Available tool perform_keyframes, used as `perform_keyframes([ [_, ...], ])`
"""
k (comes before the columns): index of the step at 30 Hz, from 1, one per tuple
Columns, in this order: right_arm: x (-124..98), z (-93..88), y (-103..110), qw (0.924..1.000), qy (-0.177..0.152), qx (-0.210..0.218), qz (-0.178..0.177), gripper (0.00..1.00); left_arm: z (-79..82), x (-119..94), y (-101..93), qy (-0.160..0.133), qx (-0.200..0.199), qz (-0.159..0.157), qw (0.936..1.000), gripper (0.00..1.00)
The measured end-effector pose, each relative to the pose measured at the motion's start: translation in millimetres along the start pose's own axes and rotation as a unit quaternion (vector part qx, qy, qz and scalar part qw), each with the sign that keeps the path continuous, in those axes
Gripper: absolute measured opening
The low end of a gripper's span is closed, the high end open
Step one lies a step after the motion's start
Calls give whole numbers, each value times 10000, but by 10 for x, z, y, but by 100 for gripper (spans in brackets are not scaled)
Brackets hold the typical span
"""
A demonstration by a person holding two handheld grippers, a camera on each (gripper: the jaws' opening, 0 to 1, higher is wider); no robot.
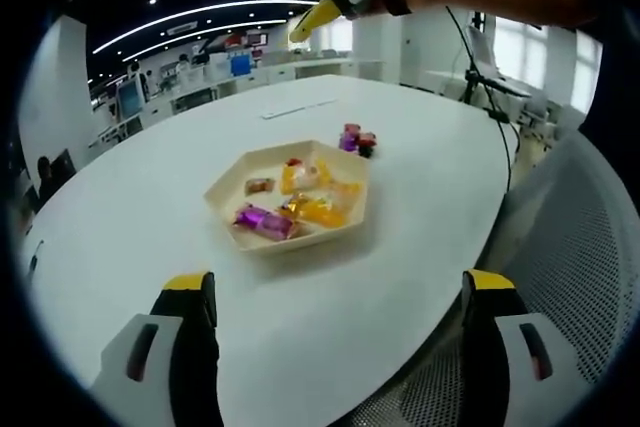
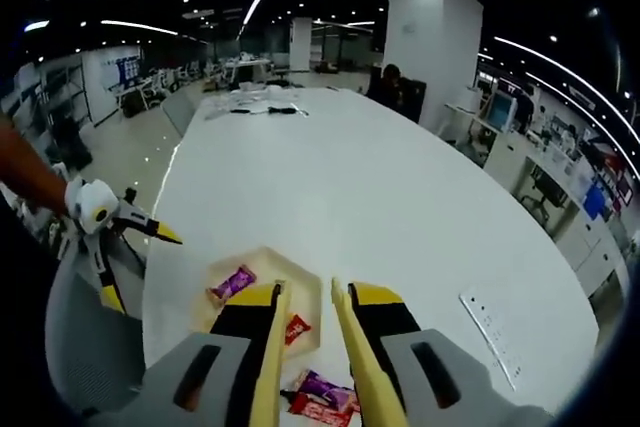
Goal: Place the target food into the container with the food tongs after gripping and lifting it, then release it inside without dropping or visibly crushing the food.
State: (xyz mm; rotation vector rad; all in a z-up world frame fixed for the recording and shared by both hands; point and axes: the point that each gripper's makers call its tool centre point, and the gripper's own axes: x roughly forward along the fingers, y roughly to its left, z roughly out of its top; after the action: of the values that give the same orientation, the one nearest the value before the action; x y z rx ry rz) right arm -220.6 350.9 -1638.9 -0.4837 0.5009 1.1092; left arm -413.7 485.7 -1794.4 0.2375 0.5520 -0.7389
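On the white tabletop [image 1: 420, 177] sits a pale hexagonal tray [image 1: 222, 197], the container, already holding several wrapped sweets: a purple one [image 1: 262, 219] at its 7 o'clock edge, orange ones [image 1: 322, 209] toward 4 o'clock and a small brown one [image 1: 259, 185] near 10 o'clock. So a good part of the job looks done. What seems left is the small cluster of loose wrapped sweets [image 1: 357, 139] lying on the tabletop just beside the tray, at its 1 o'clock in the left gripper view.

The left tool [image 1: 340, 292] hangs low near the tabletop's edge, jaws spread wide with nothing between them. The right tool [image 2: 310, 317] hovers above the tray and the loose red and purple sweets [image 2: 322, 395], its yellow-edged jaws drawn close with a narrow gap and nothing held (in the left gripper view it appears at 12 o'clock, raised high in the person's hand).

No brand or lettering on the wrappers can be read; the pictures are too small for that.
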Motion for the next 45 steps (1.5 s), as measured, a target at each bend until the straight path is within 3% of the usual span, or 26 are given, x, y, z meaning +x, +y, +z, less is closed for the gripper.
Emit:
perform_keyframes([
  [11,-255,-120,-167,9986,-292,-444,25,26,-11,-2,22,-9,-34,39,10000,98],
  [21,-367,-364,-263,9974,-272,-641,179,26,-42,8,29,64,-43,61,10000,98],
  [33,-335,-625,-393,9941,-284,-954,427,26,-77,13,42,147,-89,96,9998,98],
  [45,-83,-1090,-272,9871,241,-1289,916,25,-88,21,31,194,-97,85,9997,98],
])
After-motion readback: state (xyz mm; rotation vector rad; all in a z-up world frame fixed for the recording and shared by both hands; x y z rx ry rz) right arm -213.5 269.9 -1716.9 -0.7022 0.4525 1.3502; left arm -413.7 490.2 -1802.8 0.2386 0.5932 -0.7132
